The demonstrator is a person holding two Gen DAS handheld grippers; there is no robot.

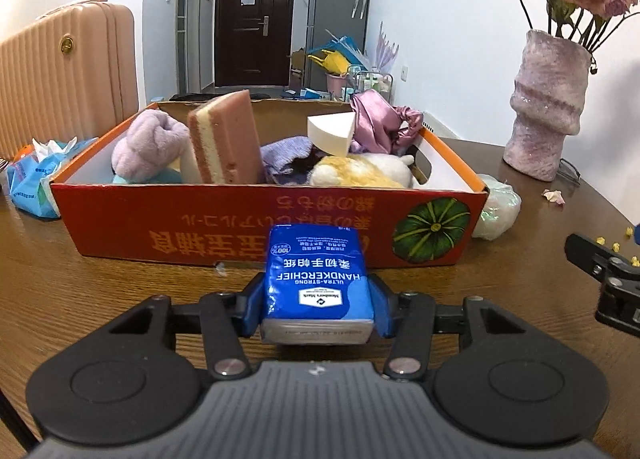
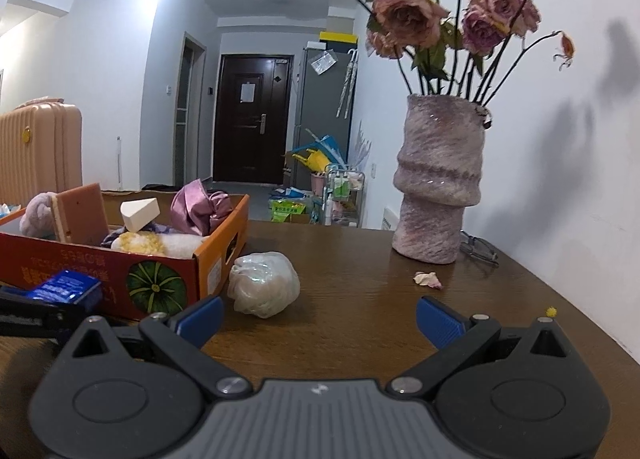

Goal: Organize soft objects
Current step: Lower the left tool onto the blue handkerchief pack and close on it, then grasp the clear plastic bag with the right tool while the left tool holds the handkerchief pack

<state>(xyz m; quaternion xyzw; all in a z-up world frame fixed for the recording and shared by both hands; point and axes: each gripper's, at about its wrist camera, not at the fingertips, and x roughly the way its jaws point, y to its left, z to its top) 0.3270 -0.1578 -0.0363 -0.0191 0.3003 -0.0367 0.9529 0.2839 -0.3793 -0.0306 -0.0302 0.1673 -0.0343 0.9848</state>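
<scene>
While the dark wood-grain tabletop [image 1: 100, 299] fills the foreground of both views, the left gripper [image 1: 318, 305] has its blue fingers [image 1: 252, 309] pressed on either side of a blue tissue pack [image 1: 318, 279], which sits just in front of the red cardboard box [image 1: 180, 227]. White print on glossy blue wrapping covers the pack, and its near end shows pale. The right gripper [image 2: 320, 317] holds nothing, its fingers [image 2: 438, 323] spread wide over bare wood. Beyond them a white plastic-wrapped bundle [image 2: 264, 285] lies just beside the box's pumpkin-printed corner. Inside the box stand a pink sponge [image 1: 226, 139], a lilac plush knot [image 1: 148, 143], a white wedge sponge [image 1: 330, 133], a cream plush toy [image 1: 360, 171] and a purple satin cloth [image 1: 376, 123]. Farther right stands a mottled pink vase [image 2: 438, 183] of dried roses [image 2: 408, 19]. A pink suitcase [image 1: 68, 75] stands at the left, and a dark door [image 2: 250, 123] closes the hallway behind.
</scene>
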